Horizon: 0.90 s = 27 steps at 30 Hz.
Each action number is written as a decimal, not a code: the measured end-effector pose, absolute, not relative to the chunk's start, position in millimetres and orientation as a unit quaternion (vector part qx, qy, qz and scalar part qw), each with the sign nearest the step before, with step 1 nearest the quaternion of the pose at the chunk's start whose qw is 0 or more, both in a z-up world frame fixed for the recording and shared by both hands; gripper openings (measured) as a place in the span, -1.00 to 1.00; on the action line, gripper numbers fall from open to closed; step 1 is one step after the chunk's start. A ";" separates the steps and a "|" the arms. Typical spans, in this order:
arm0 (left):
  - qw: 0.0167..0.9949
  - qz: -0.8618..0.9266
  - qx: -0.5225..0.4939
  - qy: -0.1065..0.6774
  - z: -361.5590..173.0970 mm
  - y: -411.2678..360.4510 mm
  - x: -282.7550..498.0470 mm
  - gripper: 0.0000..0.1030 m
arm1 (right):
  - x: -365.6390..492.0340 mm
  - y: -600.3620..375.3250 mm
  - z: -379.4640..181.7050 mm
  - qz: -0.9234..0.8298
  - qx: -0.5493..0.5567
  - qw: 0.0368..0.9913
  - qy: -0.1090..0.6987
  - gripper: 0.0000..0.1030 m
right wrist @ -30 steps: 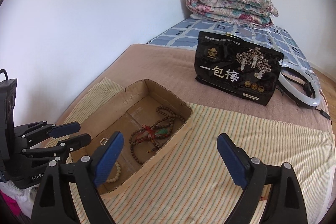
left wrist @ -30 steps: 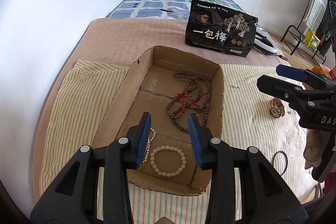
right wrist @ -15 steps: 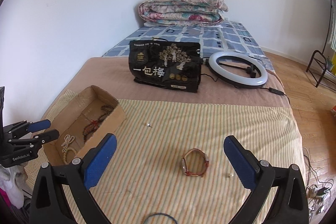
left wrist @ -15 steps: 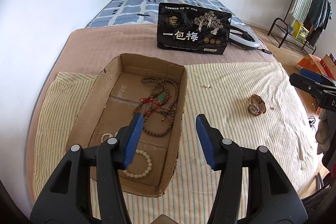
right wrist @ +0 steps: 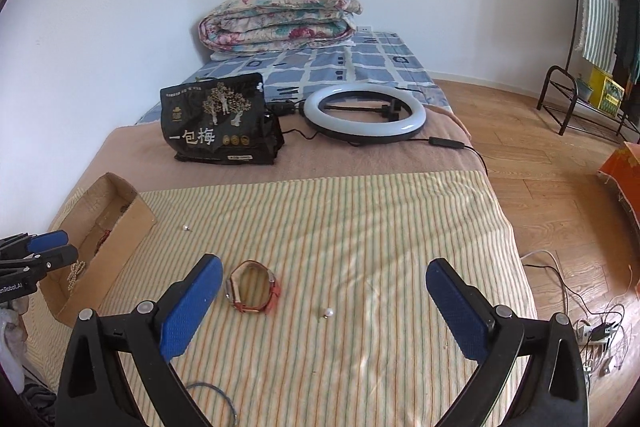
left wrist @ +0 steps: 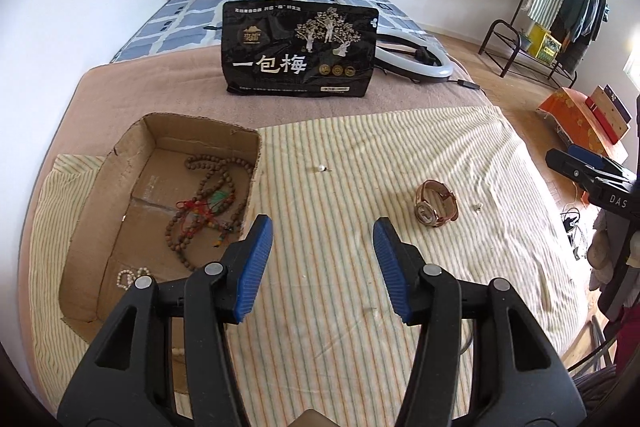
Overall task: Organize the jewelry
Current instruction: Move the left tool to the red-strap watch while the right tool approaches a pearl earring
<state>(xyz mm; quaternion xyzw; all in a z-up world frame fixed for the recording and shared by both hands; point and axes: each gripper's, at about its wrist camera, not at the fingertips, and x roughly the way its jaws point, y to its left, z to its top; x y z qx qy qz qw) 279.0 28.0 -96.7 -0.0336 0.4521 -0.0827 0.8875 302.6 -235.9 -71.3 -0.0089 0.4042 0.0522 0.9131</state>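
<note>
Both grippers have swung away from the cardboard box [left wrist: 132, 187] and out over the striped cloth [right wrist: 360, 219], and the watch [right wrist: 253, 291] that sat far off a second ago now lies right under our right gripper [right wrist: 324, 307]. That gripper's jaws have just been opening and stand as wide as they go, with nothing gripped; the watch lies just inside the left finger and a small pearl stud [right wrist: 328, 312] sits loose on the cloth between the fingers. Our left gripper [left wrist: 323, 267] has been opening too and now stands at a middling gap, empty, over bare cloth just beside the box. The box already holds the brown bead strand [left wrist: 208, 203] with its red knotwork and a pale bead bracelet [left wrist: 130, 275] in the near corner. So we judge this to be the reach for the next piece, most likely the watch. Another stud [left wrist: 321, 169] waits near the box wall, and a thin dark ring [right wrist: 216, 399] lies at the near edge of the cloth. Next we would need to centre the jaws on the watch, drop to the cloth and close across its strap, which stands up in a loop and may squash or roll.
</note>
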 end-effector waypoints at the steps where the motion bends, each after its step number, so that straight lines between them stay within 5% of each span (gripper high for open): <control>1: 0.887 -0.086 -0.034 0.453 -98.2 22.9 281.7 0.04 | 303.6 -242.5 -75.8 0.046 -0.008 0.912 0.408 0.99; 18: 0.856 -0.124 -0.067 0.497 -152.3 -49.5 332.8 0.04 | 308.0 -251.6 -139.6 0.082 -0.040 0.885 0.457 0.73; 20: 0.853 -0.126 -0.067 0.501 -157.3 -56.0 337.3 0.04 | 308.5 -246.8 -146.4 0.093 -0.050 0.878 0.467 0.49; 27: 0.848 -0.130 -0.057 0.510 -170.8 -74.3 351.2 0.04 | 310.2 -231.5 -171.0 0.118 -0.084 0.856 0.497 0.28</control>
